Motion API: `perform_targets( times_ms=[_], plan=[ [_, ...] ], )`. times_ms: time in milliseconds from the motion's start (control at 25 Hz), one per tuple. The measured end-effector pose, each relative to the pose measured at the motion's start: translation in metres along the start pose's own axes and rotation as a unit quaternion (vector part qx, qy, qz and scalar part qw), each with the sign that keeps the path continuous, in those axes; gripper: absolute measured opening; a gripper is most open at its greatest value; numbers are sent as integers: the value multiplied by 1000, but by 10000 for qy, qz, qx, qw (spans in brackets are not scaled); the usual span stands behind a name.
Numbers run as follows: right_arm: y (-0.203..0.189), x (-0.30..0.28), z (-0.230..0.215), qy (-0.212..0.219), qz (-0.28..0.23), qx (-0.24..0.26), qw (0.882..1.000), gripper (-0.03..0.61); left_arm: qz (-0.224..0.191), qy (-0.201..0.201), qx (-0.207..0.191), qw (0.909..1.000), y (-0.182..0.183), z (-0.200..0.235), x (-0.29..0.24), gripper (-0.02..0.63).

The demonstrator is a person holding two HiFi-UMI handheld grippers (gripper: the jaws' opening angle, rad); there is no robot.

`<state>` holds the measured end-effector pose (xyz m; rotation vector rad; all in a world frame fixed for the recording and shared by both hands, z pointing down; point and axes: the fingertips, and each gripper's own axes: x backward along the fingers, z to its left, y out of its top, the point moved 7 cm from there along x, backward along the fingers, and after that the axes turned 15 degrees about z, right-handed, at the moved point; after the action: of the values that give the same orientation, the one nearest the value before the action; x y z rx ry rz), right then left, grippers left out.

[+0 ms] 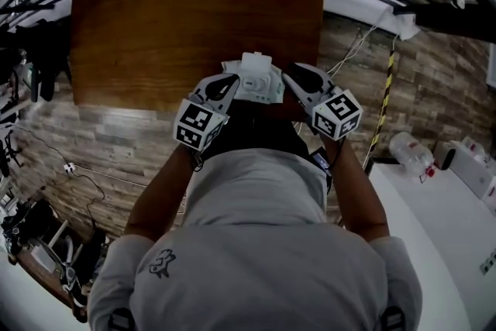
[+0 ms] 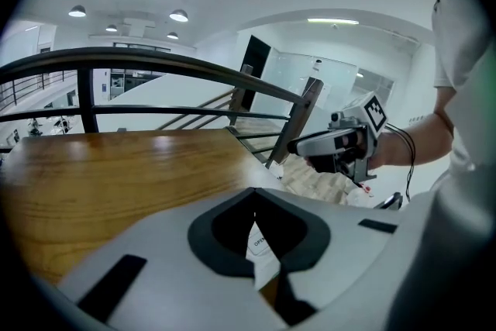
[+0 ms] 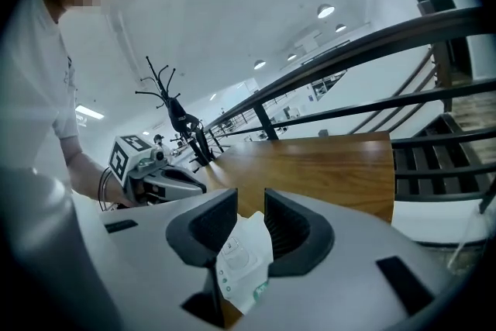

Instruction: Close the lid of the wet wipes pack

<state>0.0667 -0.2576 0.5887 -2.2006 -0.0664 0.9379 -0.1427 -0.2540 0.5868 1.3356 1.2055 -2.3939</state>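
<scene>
The white wet wipes pack (image 1: 256, 83) lies at the near edge of the brown wooden table (image 1: 194, 12), and a white flap, seemingly its lid (image 1: 254, 60), sticks up at its far side. My left gripper (image 1: 230, 83) is at the pack's left end. In the left gripper view its jaws (image 2: 253, 201) are closed on a thin edge of the pack (image 2: 261, 246). My right gripper (image 1: 291, 78) is at the pack's right end. Its jaws (image 3: 250, 209) stand apart, with the pack's crumpled end (image 3: 244, 260) loose between them.
The table ends just in front of the person's body. Beyond it runs a dark metal railing (image 2: 155, 62). A white counter (image 1: 434, 229) with a clear bottle (image 1: 411, 151) stands at the right, beside a yellow-black striped post (image 1: 385, 97). The floor is stone tile.
</scene>
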Motion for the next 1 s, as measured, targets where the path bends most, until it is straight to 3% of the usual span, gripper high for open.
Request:
perform_targets(
  times_ms=[280, 1000],
  plan=[
    [-18, -23, -15, 346, 396, -49, 9986, 143, 461, 27, 65, 9989, -24, 14, -22, 9],
    [-42, -80, -50, 720, 1194, -134, 9901, 167, 1022, -34, 236, 9945, -52, 37, -60, 9]
  ],
)
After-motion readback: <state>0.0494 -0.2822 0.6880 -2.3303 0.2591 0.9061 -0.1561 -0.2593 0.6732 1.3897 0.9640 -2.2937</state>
